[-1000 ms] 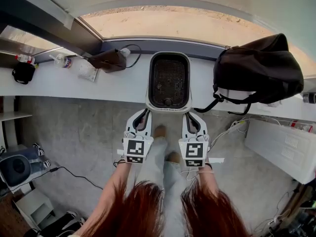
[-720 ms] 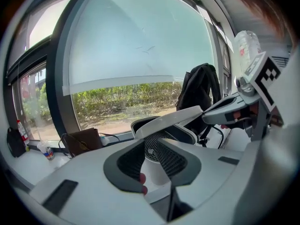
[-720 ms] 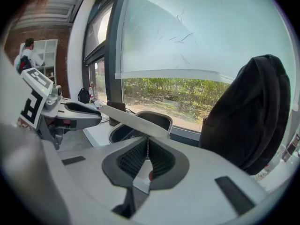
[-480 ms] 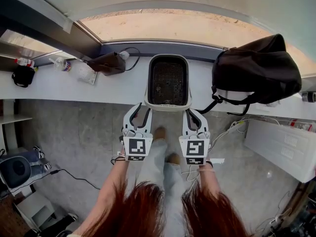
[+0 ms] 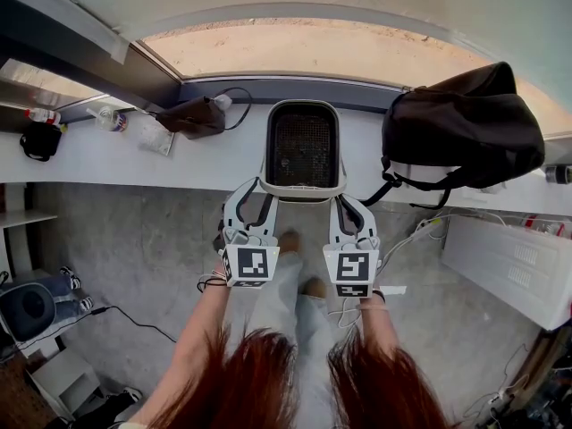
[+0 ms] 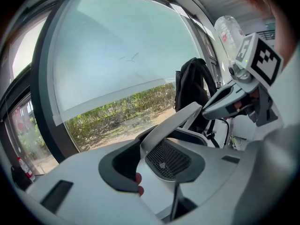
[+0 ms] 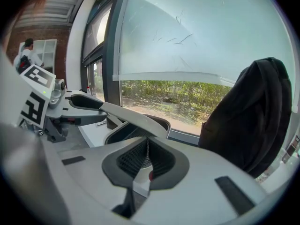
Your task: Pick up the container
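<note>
The mesh-lined white container [image 5: 305, 187] sits on the white window ledge [image 5: 201, 157], its near edge reaching the ledge's front. The left gripper [image 5: 255, 196] is opening at its near-left corner, pads not pressing it. The right gripper [image 5: 347, 203] is closed at the near-right corner. A black backpack [image 5: 465, 123] lies to the right, with a grey concrete floor [image 5: 143, 248] below.

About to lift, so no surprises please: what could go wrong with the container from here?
The container sits right at the sill's front edge; a nudge could tip it to the floor.
The right gripper has its fingers together by the rim, so it may push rather than grip.
The left gripper is opening, the rim between its fingers but unclamped; lifting now would probably fail.
</note>
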